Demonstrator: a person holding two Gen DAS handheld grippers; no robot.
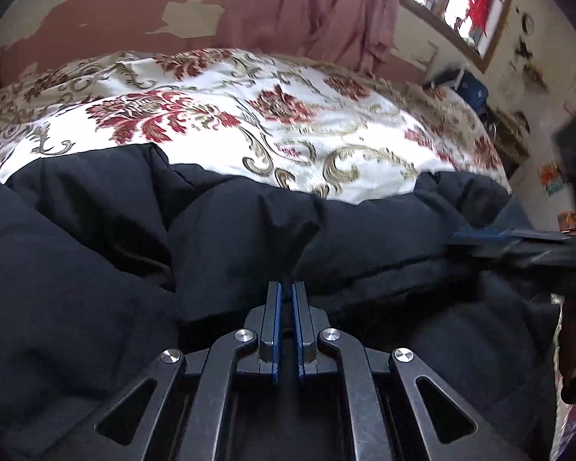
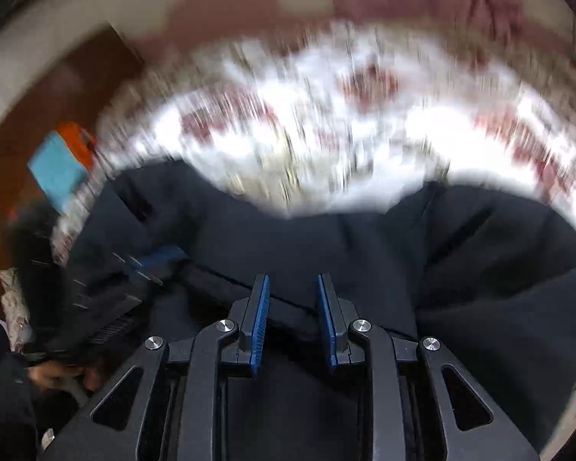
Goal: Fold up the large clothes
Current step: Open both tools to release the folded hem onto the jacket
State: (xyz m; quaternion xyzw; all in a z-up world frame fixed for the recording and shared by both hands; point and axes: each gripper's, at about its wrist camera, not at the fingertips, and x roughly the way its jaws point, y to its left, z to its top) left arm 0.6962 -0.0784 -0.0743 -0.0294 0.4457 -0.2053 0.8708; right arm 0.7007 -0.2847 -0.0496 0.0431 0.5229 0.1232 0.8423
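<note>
dark coat pinched on the left, right tongs parted

left tongs [image 1: 287,288] sit clenched on a raised tuck of the dark padded coat [image 1: 134,238], which lies bunched across the near edge of the bed, on a floral bedspread [image 1: 219,115]. right tongs [image 2: 292,282] hang released above the same coat, pads apart and holding nothing; that view is badly blurred.

the coat looks thick, soft and puffy, likely bulky but not heavy, and it should slump rather than hold a crease. a hem or seam edge seems the better place to grip than loose padding, which may slip.

beyond the coat's far edge the bedspread lies bare, giving room to spread or fold away from the camera. a wall with a mirror [image 1: 476,11] stands to the right.
</note>
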